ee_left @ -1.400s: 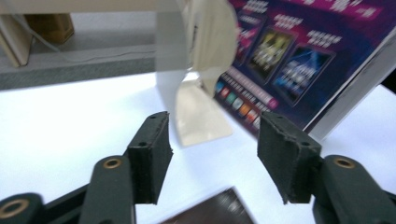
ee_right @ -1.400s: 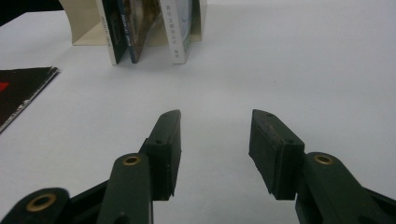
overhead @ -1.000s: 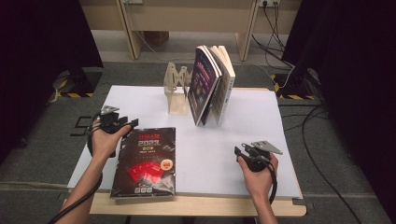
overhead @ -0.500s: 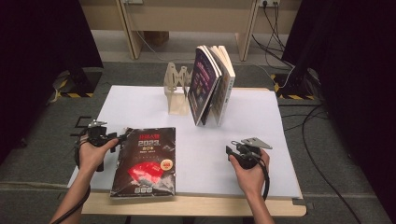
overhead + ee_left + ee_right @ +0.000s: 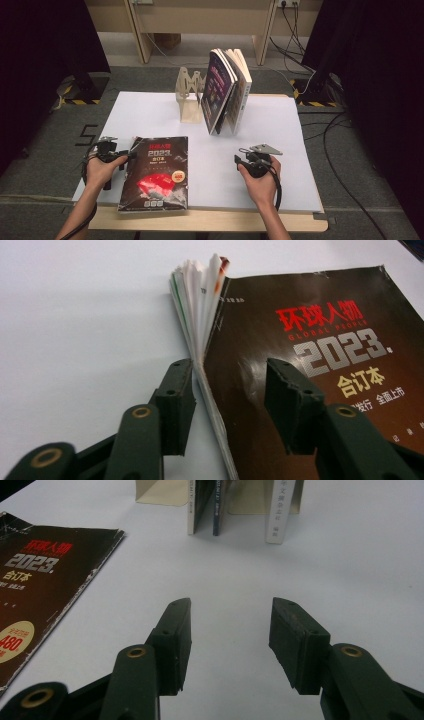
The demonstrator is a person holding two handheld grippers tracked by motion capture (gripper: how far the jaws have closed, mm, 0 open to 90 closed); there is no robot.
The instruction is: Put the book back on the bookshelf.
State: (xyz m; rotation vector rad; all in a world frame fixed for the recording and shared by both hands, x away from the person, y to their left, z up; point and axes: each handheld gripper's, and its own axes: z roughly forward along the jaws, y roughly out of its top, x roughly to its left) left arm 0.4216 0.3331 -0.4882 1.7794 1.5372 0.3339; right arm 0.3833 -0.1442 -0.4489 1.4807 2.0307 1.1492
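Down at the near edge of the white table, the black magazine lies flat with its cover up, and everything else here is placed against it. The left gripper sits hard against the magazine's left edge, near the far corner. In the left gripper view, that left gripper straddles the edge: one jaw is outside, touching the fanned page edges, and the other hovers over the dark cover without pressing on it. Its jaws have just been closing, with the lifted edge of the magazine between them, and they are not clamped yet. The white pages splay upward at the corner beyond the jaws. Red characters and a silver 2023 run across the cover to the right of them.

Out to the magazine's right, well apart from it, the right gripper is held low over bare table, its grey plate on top. In the right gripper view, the right gripper has its jaws spread wide with nothing but white surface between them, and the magazine lies off to the left.

Farther back, beyond the magazine's far right corner, several books stand upright and lean against each other. A pale wooden rack stands just beside them, on the side nearer the magazine.
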